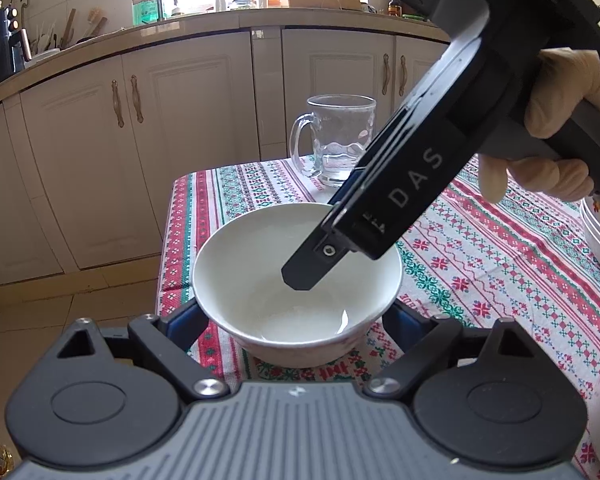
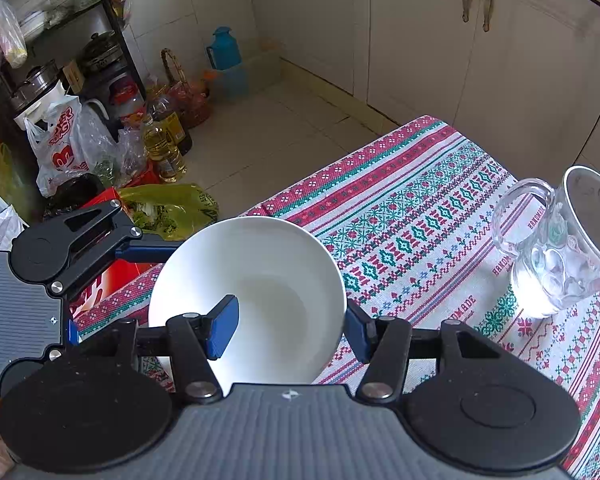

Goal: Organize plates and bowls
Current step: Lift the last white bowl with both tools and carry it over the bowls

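Patterned cloth covers the worktop [image 2: 440,216]; near its corner, the right tool [image 2: 288,328] is clamped on a white bowl's [image 2: 260,264] wall, the left tool [image 1: 296,320] grips its sides.

Bowl [image 2: 260,280] between the right gripper's [image 2: 292,330] fingers: glossy white ceramic, smooth. Finger pads [image 2: 222,328]: blue, matt, rubbery look; finger arms matt black plastic with bright metal pivots. Cloth [image 2: 420,240] under the bowl: woven, coarse, patterned. Mug [image 2: 560,248] right of the gripper: clear glass, dimpled, shiny.
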`<control>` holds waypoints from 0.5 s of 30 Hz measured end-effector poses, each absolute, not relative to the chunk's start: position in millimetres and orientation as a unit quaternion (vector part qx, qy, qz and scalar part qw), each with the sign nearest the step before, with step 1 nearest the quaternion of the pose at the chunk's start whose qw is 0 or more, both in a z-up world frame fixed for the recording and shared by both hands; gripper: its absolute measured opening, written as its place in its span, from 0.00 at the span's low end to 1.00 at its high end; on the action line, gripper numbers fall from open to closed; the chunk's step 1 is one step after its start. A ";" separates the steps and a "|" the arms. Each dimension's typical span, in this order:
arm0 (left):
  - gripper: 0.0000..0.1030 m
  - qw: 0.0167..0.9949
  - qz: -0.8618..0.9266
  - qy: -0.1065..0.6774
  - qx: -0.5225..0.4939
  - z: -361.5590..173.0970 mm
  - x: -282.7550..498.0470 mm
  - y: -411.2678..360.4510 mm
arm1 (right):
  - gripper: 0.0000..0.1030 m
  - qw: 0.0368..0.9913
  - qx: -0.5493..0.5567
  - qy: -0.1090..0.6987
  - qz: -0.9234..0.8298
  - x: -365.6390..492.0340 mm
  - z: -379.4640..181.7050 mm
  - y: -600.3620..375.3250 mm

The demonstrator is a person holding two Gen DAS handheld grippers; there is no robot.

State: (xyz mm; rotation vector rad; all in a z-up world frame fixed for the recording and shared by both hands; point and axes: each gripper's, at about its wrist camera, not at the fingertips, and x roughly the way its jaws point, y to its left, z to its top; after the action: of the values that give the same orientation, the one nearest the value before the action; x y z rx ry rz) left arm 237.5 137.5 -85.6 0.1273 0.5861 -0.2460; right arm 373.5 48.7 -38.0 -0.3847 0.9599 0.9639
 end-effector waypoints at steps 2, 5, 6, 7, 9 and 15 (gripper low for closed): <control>0.90 0.947 -0.122 0.289 0.065 -83.4 233.5 136.7 | 0.60 0.761 -0.178 0.439 0.444 369.5 -35.8 47.7; 0.90 0.947 -0.125 0.286 0.072 -76.3 224.4 133.6 | 0.60 0.761 -0.178 0.436 0.447 361.9 -31.3 43.9; 0.90 0.948 -0.127 0.284 0.074 -73.2 220.4 132.1 | 0.60 0.761 -0.177 0.434 0.447 358.8 -29.1 41.9; 0.90 0.948 -0.129 0.281 0.076 -70.2 216.4 130.7 | 0.60 0.762 -0.176 0.433 0.449 355.2 -26.7 39.5; 0.90 0.949 -0.133 0.276 0.080 -63.6 207.4 127.7 | 0.60 0.763 -0.172 0.430 0.451 347.2 -21.6 33.5; 0.90 0.947 -0.144 0.273 0.087 -46.8 178.7 116.3 | 0.60 0.768 -0.168 0.419 0.454 316.1 -6.0 16.3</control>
State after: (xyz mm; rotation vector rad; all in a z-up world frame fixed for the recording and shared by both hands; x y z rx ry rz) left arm 178.7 116.3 -46.8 0.1772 0.5551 -0.2938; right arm 316.1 16.3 -6.0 -0.3655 0.9106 0.9858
